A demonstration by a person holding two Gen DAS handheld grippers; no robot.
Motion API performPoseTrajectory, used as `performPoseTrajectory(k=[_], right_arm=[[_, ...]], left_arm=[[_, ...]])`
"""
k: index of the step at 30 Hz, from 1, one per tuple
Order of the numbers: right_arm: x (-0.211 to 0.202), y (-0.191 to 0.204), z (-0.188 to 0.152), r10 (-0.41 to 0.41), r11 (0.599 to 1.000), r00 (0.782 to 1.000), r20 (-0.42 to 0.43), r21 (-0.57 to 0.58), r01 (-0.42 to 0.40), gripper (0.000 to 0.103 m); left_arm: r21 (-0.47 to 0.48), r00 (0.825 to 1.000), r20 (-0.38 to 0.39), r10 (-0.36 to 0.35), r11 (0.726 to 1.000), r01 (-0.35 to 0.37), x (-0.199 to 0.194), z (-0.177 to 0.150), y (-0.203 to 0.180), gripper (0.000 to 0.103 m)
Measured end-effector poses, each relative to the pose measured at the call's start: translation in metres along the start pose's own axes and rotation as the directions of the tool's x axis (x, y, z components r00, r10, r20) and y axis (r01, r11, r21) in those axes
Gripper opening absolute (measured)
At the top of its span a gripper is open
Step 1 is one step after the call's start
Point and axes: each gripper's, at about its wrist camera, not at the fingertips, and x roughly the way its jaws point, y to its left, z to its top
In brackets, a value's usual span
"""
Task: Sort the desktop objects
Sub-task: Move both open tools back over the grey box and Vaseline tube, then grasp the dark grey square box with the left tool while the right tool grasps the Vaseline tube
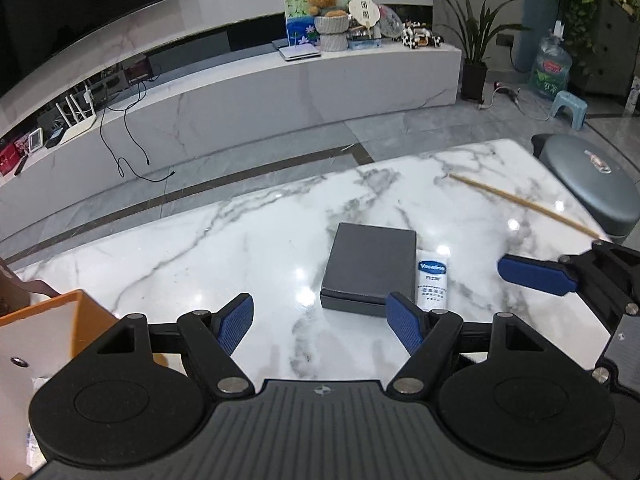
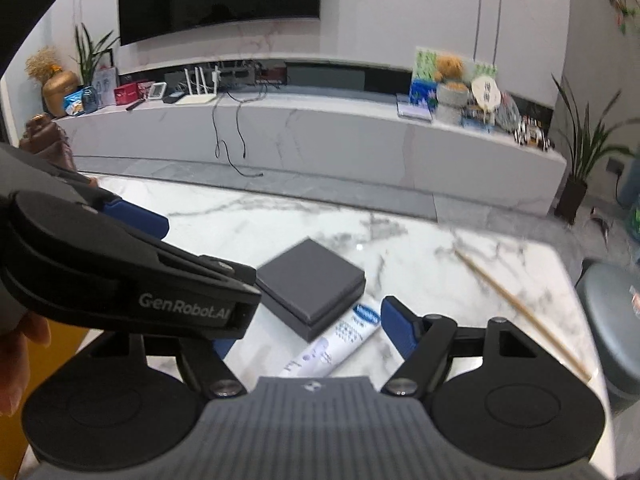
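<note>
A dark grey flat box point(image 1: 370, 268) lies on the white marble table point(image 1: 200, 248). A white Vaseline tube point(image 1: 431, 280) lies against its right side. A wooden chopstick point(image 1: 524, 204) lies at the far right. My left gripper point(image 1: 322, 322) is open and empty, just short of the box. In the right wrist view the box point(image 2: 312, 288), the tube point(image 2: 340, 340) and the chopstick point(image 2: 520, 312) show. My right gripper point(image 2: 308, 332) is open and empty above the tube; its left finger is partly hidden by the left gripper's body point(image 2: 120, 272).
An orange open box point(image 1: 44, 344) stands at the table's left front. A grey round stool point(image 1: 592, 176) stands beyond the table's right edge. A white TV bench point(image 1: 280, 84) with clutter runs along the far wall.
</note>
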Motion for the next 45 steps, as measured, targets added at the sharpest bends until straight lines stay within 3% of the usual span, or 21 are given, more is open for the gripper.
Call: performPoseTrajectory(k=[7, 15, 26, 29, 34, 39, 45], right_arm=[[0.026, -0.007, -0.014, -0.041, 0.999, 0.998, -0.057, -0.001, 0.041, 0.078], [0.043, -0.010, -0.025, -0.010, 0.999, 0.996, -0.085, 0.038, 0.013, 0.078], [0.058, -0.013, -0.030, 0.002, 0.998, 0.996, -0.089, 0.056, 0.003, 0.076], [0.058, -0.015, -0.030, -0.010, 0.999, 0.996, -0.084, 0.031, 0.012, 0.068], [0.054, -0.027, -0.030, -0.011, 1.000, 0.996, -0.091, 0.004, 0.012, 0.045], [0.049, -0.048, -0.032, -0.018, 1.000, 0.994, -0.105, 0.007, 0.019, 0.031], [0.046, -0.067, -0.034, -0.016, 0.999, 0.993, -0.114, 0.034, 0.020, 0.031]], left_arm=[[-0.020, 0.999, -0.027, 0.017, 1.000, -0.018, 0.024, -0.002, 0.001, 0.086], [-0.026, 1.000, 0.012, -0.028, 0.999, 0.028, 0.033, 0.004, -0.003, 0.086], [0.011, 0.995, 0.012, -0.103, 0.995, 0.103, 0.056, 0.006, -0.022, 0.086], [0.017, 0.995, 0.017, -0.093, 0.996, 0.093, 0.061, 0.007, -0.026, 0.088], [0.041, 0.995, 0.032, -0.100, 0.994, 0.098, 0.066, 0.009, -0.029, 0.089], [0.095, 0.996, 0.038, -0.082, 0.992, 0.078, 0.069, 0.009, -0.034, 0.089], [0.227, 0.996, 0.060, -0.062, 0.973, 0.047, 0.072, 0.000, -0.045, 0.098]])
